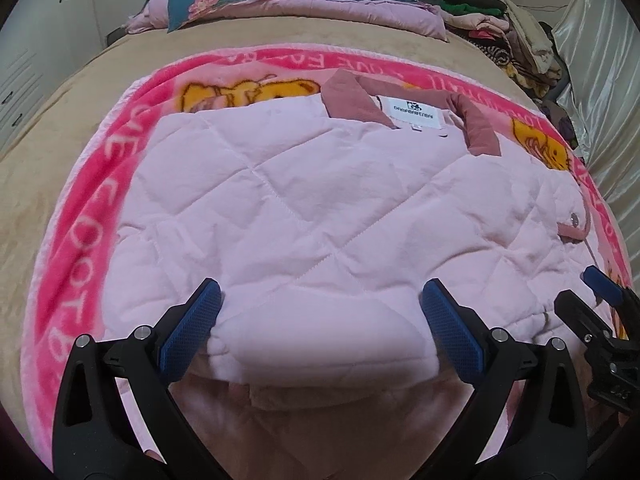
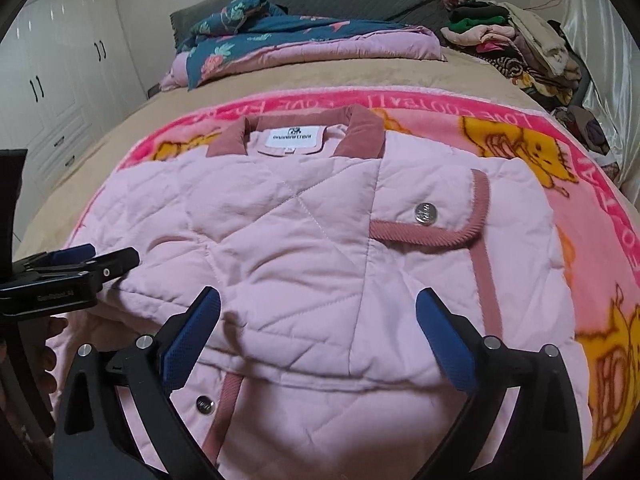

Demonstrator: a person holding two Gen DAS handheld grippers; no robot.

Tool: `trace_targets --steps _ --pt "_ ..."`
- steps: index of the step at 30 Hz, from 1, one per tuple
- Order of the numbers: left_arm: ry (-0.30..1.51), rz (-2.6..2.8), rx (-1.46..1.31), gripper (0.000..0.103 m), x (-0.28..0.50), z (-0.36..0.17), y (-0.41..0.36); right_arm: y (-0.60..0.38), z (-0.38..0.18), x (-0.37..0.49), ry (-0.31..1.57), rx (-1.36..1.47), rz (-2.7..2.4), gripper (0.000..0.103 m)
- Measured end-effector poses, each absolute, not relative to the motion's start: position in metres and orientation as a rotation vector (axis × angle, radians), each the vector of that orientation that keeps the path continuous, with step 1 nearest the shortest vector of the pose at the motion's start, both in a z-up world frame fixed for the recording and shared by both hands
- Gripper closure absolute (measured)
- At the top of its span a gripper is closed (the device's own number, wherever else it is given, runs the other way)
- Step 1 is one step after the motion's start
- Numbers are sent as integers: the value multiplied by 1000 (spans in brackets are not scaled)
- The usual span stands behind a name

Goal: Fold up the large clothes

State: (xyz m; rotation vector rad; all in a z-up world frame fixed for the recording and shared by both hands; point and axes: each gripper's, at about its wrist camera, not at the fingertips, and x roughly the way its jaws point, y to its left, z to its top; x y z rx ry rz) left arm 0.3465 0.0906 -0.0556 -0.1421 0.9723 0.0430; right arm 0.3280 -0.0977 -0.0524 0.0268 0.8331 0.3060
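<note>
Looking down my two tools, I see the left gripper (image 1: 322, 312) and right gripper (image 2: 318, 320) both spread wide, nothing pinched, hovering at the near folded edge of a pink quilted jacket (image 2: 280, 240); it lies flat on a bright pink cartoon blanket (image 2: 580, 240) on the bed; I judge it soft, puffy, light, likely to spring open, so I would take the doubled hem edge; farther off, its dusty-rose collar (image 2: 360, 132), then a heap of clothes (image 2: 520, 48).

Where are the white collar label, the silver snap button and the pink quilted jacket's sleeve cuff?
white collar label (image 2: 291, 138), right wrist view, centre.
silver snap button (image 2: 426, 213), right wrist view, face.
sleeve cuff (image 2: 476, 220), right wrist view, corded trim.
</note>
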Motion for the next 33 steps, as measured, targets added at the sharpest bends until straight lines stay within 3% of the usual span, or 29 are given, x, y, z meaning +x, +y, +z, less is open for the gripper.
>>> trace_targets --steps 33 --pt "739 76 -160 8 220 30 92 -145 47 202 618 66 290 4"
